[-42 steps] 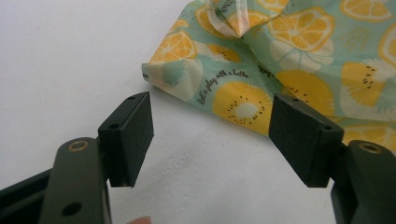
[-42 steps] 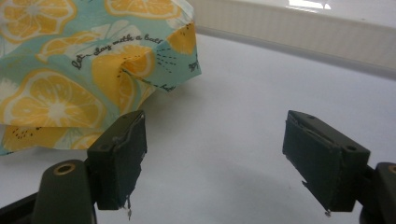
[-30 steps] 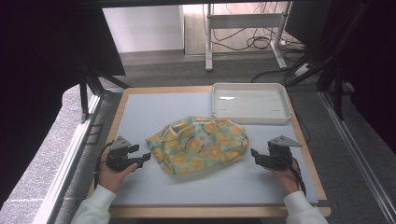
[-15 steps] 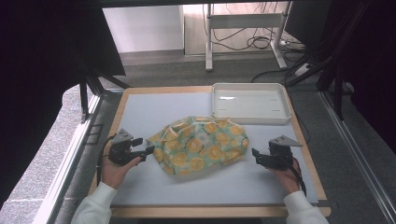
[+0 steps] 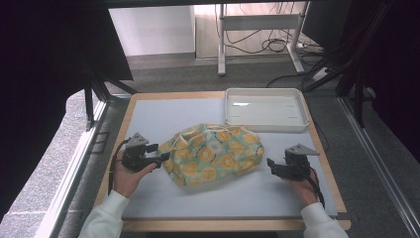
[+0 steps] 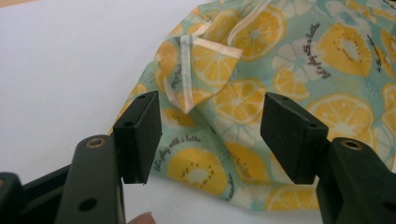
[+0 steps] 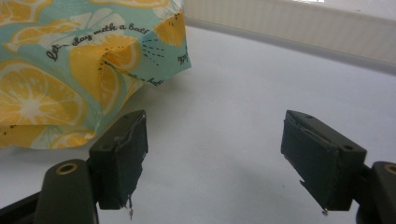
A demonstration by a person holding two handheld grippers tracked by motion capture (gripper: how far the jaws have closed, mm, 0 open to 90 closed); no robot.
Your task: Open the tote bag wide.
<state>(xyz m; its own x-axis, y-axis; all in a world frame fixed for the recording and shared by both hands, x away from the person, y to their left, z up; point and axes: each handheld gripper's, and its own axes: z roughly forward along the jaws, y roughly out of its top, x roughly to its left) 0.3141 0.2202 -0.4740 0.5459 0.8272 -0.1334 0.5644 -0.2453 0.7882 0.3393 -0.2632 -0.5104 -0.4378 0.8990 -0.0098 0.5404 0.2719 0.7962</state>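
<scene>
At the middle of the pale surface [image 5: 148, 208], a crumpled lemon-print cloth [image 5: 215, 153] lies in a loose heap, its long axis running from about eight o'clock to two o'clock, with a folded corner and a pale hem strip turned up at the nine o'clock end. Left of it, at nine o'clock, the left tool [image 5: 159, 157] has its jaws spread wide and released, their tips right at the cloth's edge; the left gripper view looks between both pads at that folded corner, yet nothing is pinched. Over at three o'clock the right tool [image 5: 271, 163] is likewise released and sits just beside the cloth's other end, apart from it, its jaws framing bare surface with the fabric off toward the left pad. A white tray [image 5: 265, 124] stands empty at one o'clock, well behind the heap. By my reading the work has barely begun: the cloth is still bunched, no corner is taken up, and everything from the first pinch to spreading or folding remains to do.
</scene>
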